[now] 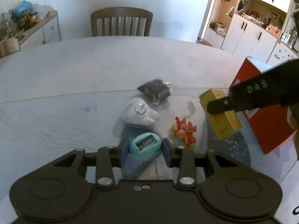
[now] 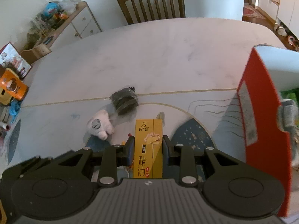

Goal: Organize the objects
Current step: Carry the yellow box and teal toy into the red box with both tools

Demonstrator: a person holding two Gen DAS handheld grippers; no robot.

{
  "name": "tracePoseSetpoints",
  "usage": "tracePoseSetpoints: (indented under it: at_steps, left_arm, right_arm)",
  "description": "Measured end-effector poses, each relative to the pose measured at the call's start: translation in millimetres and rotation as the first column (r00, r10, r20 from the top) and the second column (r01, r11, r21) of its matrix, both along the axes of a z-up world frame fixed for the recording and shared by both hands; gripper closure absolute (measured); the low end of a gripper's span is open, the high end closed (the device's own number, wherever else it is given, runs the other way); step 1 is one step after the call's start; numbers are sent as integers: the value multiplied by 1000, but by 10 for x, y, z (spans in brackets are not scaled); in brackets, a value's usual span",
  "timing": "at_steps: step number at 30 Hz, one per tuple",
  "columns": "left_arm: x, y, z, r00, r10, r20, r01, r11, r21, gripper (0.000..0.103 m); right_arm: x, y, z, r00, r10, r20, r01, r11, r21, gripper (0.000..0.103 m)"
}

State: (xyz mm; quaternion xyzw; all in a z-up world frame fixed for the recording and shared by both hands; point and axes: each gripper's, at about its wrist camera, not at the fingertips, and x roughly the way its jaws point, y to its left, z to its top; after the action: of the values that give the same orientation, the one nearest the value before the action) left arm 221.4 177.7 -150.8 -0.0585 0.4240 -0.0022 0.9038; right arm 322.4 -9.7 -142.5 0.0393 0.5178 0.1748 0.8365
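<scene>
Right now my left gripper point(image 1: 145, 145) clamps a teal pencil sharpener point(image 1: 145, 144) at lower centre, while my right gripper point(image 2: 148, 145) grips a yellow carton point(image 2: 148, 145) beside the red box point(image 2: 265, 130) at right.

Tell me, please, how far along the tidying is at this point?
Midway, probably. The red box already holds something. In hand: the left tool grips the teal sharpener, the right tool the yellow carton. Left: white plush, dark packet, orange toy.
</scene>
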Motion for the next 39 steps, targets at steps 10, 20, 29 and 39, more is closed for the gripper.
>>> tracePoseSetpoints:
  at_steps: [10, 20, 29, 39]
  left_arm:
    - [-141, -246, 409, 999, -34, 35, 35, 999, -38, 67]
    - [-203, -732, 764, 993, -97, 64, 102, 992, -72, 67]
    - [-178, -1348, 940, 983, -168, 78, 174, 982, -72, 67]
    - [3, -2078, 940, 967, -243, 76, 248, 967, -64, 67]
  right_arm:
    - [-387, -362, 474, 999, -8, 38, 8, 1000, 6, 74]
    - [-701, -909, 820, 995, -29, 98, 27, 999, 23, 74]
    - [-777, -1634, 969, 988, -88, 130, 83, 996, 42, 74]
    - [-677, -2389, 932, 979, -150, 136, 147, 989, 34, 74]
